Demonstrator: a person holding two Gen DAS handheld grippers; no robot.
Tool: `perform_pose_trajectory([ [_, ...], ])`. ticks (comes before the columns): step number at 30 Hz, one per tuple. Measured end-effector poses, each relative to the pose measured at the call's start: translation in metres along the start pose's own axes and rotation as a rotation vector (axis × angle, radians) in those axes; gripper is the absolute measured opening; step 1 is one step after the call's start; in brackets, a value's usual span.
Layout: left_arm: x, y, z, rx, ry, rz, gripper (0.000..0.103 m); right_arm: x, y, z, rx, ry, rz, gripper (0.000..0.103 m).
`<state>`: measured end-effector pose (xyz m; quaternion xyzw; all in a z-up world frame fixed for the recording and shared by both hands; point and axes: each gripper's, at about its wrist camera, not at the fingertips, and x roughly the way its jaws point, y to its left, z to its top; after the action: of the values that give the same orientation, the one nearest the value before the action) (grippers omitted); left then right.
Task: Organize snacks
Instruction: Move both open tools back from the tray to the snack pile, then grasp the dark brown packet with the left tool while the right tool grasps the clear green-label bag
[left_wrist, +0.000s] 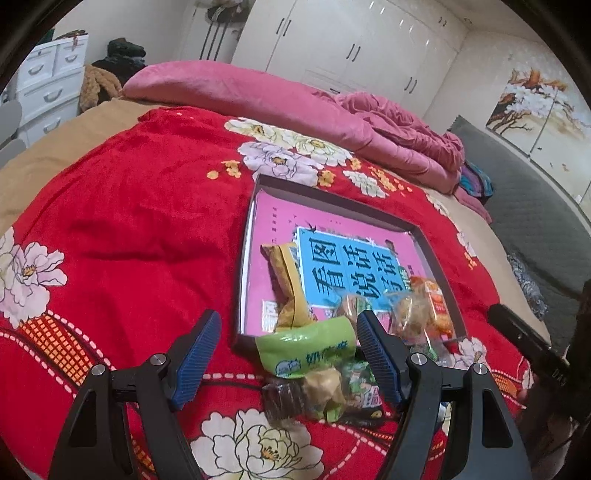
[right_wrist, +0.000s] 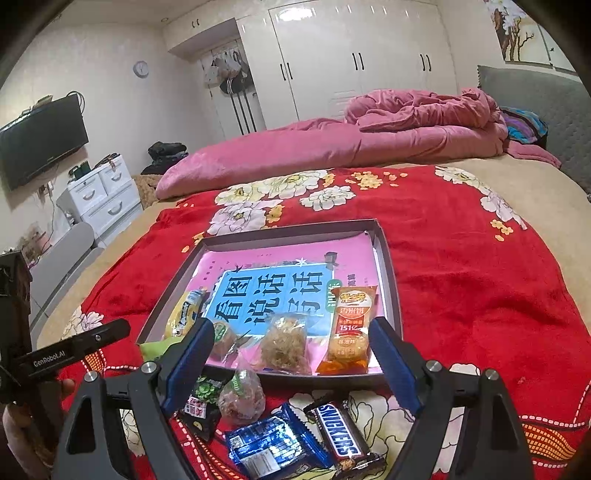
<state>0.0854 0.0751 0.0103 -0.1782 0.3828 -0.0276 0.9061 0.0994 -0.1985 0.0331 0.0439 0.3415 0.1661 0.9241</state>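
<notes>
A shallow dark box (left_wrist: 334, 199) (right_wrist: 388, 266) with a pink and blue booklet inside lies on the red floral blanket. In it lie a yellow packet (left_wrist: 290, 284) (right_wrist: 183, 314), a clear-wrapped cake (right_wrist: 284, 343) and an orange rice-cracker packet (right_wrist: 349, 328) (left_wrist: 436, 302). My left gripper (left_wrist: 284, 345) is open above a green packet (left_wrist: 310, 349) at the box's near edge, with small wrapped snacks (left_wrist: 325, 391) just below. My right gripper (right_wrist: 291, 356) is open over the box's near edge. A Snickers bar (right_wrist: 340, 432), a blue packet (right_wrist: 273, 443), a green-black packet (right_wrist: 203, 398) and a clear-wrapped round snack (right_wrist: 242, 397) lie on the blanket beneath it.
A pink quilt (left_wrist: 258, 96) (right_wrist: 332, 144) lies across the bed beyond the box. The other gripper's black body shows at the right edge of the left view (left_wrist: 535, 350) and the left edge of the right view (right_wrist: 55, 354). White drawers (right_wrist: 103, 195) stand beside the bed.
</notes>
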Motion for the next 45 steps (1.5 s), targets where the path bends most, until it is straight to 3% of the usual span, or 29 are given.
perform_pose_trajectory([
  [24, 0.014, 0.004, -0.023, 0.015, 0.157, 0.078, 0.077, 0.013, 0.016, -0.008, -0.016, 0.178, 0.022, 0.085],
  [30, 0.016, 0.005, -0.027, 0.027, 0.176, 0.111, 0.077, 0.011, 0.018, -0.016, -0.023, 0.154, 0.045, 0.085],
  [38, 0.019, 0.009, -0.036, 0.003, 0.219, 0.122, 0.077, 0.019, 0.026, -0.034, -0.049, 0.197, 0.057, 0.085],
  [45, 0.024, 0.005, -0.042, 0.045, 0.243, 0.158, 0.077, 0.025, 0.036, -0.041, -0.1, 0.209, 0.061, 0.085],
])
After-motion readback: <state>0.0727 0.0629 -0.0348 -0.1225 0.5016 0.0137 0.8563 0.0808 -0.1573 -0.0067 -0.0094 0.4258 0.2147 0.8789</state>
